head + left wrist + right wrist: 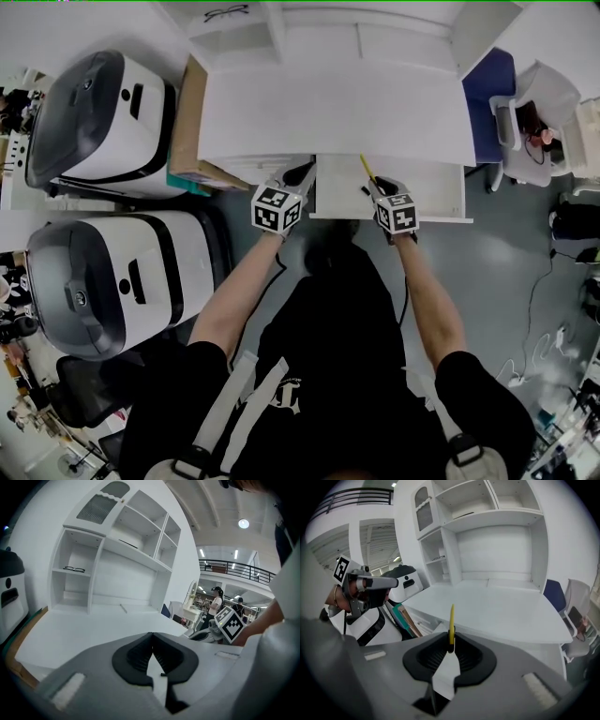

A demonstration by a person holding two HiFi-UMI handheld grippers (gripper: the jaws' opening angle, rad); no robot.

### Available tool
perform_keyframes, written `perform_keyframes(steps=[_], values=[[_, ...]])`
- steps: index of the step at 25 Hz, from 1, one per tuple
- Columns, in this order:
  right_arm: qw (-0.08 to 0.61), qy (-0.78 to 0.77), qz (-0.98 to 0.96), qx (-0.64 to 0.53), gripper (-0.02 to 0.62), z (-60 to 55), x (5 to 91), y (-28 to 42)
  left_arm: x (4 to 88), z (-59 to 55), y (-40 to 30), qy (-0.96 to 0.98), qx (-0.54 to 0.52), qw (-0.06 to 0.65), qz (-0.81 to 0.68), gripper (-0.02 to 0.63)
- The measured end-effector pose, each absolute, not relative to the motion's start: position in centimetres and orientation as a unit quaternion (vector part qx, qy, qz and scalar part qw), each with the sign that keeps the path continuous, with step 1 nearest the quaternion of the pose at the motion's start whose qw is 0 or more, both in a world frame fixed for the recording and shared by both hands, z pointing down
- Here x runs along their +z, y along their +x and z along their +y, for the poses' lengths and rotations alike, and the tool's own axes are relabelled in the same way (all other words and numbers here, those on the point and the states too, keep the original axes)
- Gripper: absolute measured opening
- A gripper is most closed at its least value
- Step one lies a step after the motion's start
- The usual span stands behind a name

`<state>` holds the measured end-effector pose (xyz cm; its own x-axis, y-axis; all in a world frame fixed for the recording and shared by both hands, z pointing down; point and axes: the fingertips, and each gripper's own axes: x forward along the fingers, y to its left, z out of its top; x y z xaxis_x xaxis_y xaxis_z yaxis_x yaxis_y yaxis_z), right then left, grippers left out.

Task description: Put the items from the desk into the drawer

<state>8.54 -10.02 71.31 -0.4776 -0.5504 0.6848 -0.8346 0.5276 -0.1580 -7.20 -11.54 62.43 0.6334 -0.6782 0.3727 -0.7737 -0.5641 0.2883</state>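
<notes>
My right claw (451, 645) pinches a thin yellow pencil (451, 618), which sticks up past its tips. The pencil is over the open white drawer (427, 192), just below the front edge of the bench (337, 112). My left claw (152, 644) is pressed together with nothing in it, near the drawer's left side.

1. White desk (337, 112) right in front of me, with a white hutch (117, 550) of open shelves along its back.
2. Plain grey floor (506, 272).
3. Two bulky white-and-grey machines (103, 117) on my left, and a cardboard box (192, 117) wedged against the desk's side.
4. Blue chair (489, 89) at the desk's right end.
5. High ceiling, a railed balcony (234, 570), and a round ceiling light (243, 523) that's on.
</notes>
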Motion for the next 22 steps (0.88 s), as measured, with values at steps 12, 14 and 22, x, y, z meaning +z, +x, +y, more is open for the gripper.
perform_keyframes(steps=[12, 14, 22], values=[[0.325, 0.381, -0.809, 0.308, 0.051, -8.2, 78.7, 7.8, 66.1, -10.3, -7.5, 0.866, 0.124, 0.242, -0.420, 0.005], [0.329, 0.378, -0.807, 0.314, 0.051, -8.2, 79.5, 7.7, 66.6, -10.1, -7.7, 0.863, 0.126, 0.246, -0.423, 0.005], [0.329, 0.367, -0.804, 0.333, 0.052, -8.1, 81.2, 6.6, 67.9, -9.6, -8.9, 0.855, 0.129, 0.256, -0.433, 0.005]])
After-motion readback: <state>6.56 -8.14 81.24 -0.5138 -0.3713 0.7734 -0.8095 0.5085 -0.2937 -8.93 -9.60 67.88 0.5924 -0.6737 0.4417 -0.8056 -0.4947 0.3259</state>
